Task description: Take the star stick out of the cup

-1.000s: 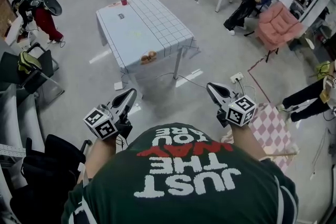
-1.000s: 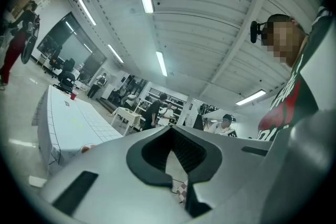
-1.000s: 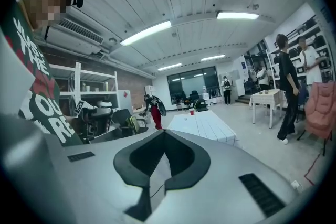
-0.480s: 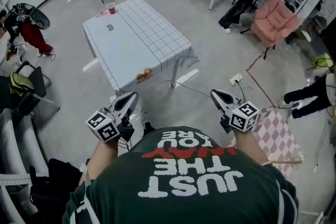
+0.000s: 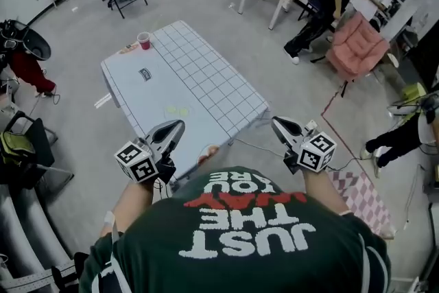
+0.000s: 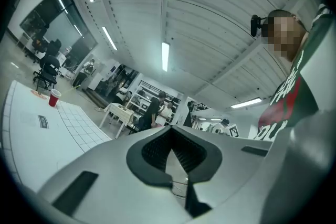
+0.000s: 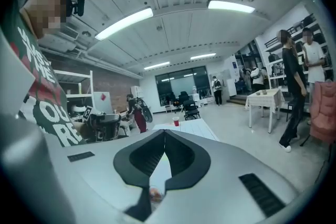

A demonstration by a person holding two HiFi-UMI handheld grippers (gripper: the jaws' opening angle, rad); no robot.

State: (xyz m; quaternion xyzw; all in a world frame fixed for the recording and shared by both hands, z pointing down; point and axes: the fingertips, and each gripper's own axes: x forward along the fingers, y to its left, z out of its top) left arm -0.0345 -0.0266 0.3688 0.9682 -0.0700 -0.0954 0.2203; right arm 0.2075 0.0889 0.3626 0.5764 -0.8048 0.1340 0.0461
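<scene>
Left gripper (image 5: 177, 125) is being held at 7 o'clock in the head view, pointing forward over the near edge of a table (image 5: 206, 82). Its jaws are pressing together at the tips with nothing between them. Right gripper (image 5: 275, 122) is hovering at 5 o'clock, just off the table's right corner, and its jaws are likewise meeting tip to tip and carrying nothing. Both grippers are sitting in front of the person's green shirt (image 5: 240, 250), which is filling the bottom of the view. The table is wearing a white cloth with a grid of lines and is running away toward 11 o'clock. A red cup (image 5: 144, 41) is standing upright at the far corner at 11 o'clock, well apart from both grippers. Whether the star stick is sitting in it cannot be told, since the cup is showing so small. A small dark label (image 5: 145, 73) is lying flat on the cloth near the cup. A pink chair (image 5: 357, 44) is standing on the floor at 2 o'clock.
</scene>
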